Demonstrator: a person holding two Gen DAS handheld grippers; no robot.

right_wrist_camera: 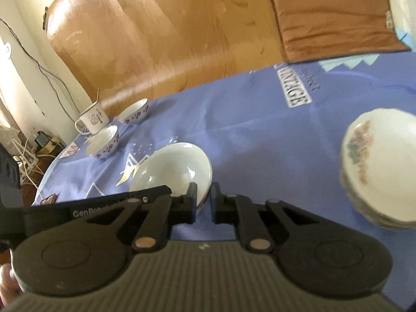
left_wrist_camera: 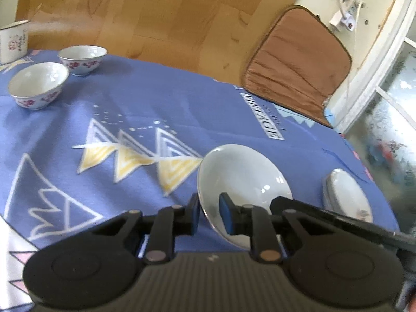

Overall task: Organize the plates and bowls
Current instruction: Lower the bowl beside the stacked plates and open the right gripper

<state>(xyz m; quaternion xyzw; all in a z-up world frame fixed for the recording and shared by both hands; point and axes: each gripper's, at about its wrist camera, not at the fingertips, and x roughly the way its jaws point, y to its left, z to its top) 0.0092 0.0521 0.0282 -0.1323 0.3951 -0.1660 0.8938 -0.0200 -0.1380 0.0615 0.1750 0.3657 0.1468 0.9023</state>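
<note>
Both grippers, left gripper (left_wrist_camera: 209,214) and right gripper (right_wrist_camera: 204,202), clamp narrow jaws on the white plate (left_wrist_camera: 241,182); lift level (stacked plates (right_wrist_camera: 382,171) at three o'clock).

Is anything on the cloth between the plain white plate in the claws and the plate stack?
Nothing visible. Both the left claw and right claw grip the plain white plate; only bare blue patterned tablecloth lies between it and the stack of floral plates.
</note>
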